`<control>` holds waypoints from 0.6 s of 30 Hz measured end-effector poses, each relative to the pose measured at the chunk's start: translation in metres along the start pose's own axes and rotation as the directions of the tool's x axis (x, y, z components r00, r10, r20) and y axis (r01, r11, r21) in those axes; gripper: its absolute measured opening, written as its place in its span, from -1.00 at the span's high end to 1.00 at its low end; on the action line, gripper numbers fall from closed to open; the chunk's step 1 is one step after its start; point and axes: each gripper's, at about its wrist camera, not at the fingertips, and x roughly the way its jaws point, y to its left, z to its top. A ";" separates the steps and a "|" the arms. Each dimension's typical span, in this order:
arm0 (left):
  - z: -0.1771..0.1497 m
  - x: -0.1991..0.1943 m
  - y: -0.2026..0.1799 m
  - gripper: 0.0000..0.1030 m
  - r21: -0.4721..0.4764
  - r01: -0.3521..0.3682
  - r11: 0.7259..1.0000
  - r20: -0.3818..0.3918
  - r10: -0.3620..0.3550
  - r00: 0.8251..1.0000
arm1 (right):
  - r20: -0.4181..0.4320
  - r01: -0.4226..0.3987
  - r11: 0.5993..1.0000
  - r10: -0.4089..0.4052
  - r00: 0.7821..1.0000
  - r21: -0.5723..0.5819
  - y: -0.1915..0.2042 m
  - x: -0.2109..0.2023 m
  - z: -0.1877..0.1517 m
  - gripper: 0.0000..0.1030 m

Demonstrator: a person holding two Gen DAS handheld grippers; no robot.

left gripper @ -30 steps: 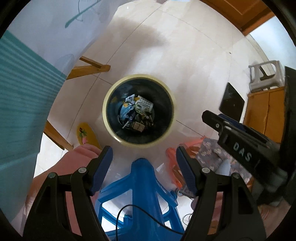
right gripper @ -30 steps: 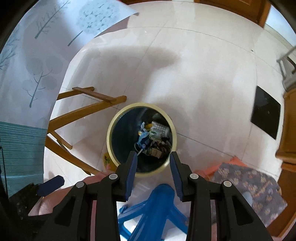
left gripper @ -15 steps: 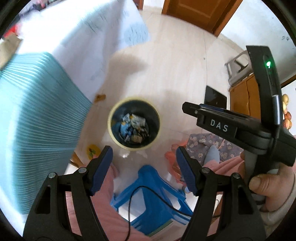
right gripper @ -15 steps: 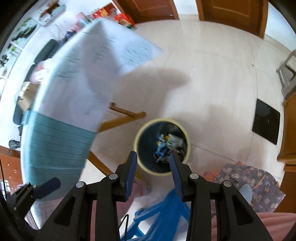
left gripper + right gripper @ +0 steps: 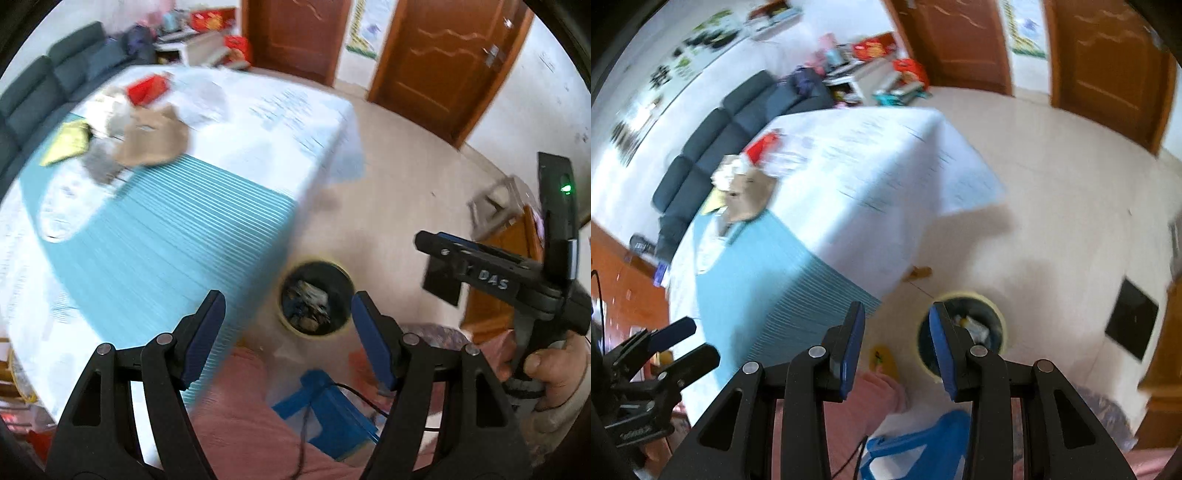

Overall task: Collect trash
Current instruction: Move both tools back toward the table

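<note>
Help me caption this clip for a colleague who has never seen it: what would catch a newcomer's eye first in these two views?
Likely the table, its cloth striped teal near the camera and white beyond, with a blurred heap of trash at its far end. Next, the dark bin with a pale rim on the floor by the table's corner, already holding litter. The left gripper and right gripper both hang open and empty.

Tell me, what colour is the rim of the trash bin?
Pale yellow; the trash bin itself is dark inside. The right wrist view shows it best.
</note>
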 end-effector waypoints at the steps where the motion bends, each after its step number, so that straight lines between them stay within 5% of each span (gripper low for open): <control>1: 0.002 -0.007 0.008 -0.32 -0.008 -0.015 1.000 0.017 0.016 1.000 | 0.004 -0.009 1.000 0.009 1.000 -0.024 0.012 -0.001 0.007 0.28; 9: 0.027 -0.045 0.101 -0.32 -0.133 -0.121 0.984 0.106 0.136 0.985 | -0.007 -0.110 0.977 0.111 0.994 -0.182 0.125 0.016 0.077 0.22; 18: 0.046 -0.042 0.213 -0.41 -0.316 -0.192 0.929 0.106 0.235 0.966 | -0.072 -0.174 0.956 0.161 0.984 -0.236 0.210 0.092 0.142 -0.19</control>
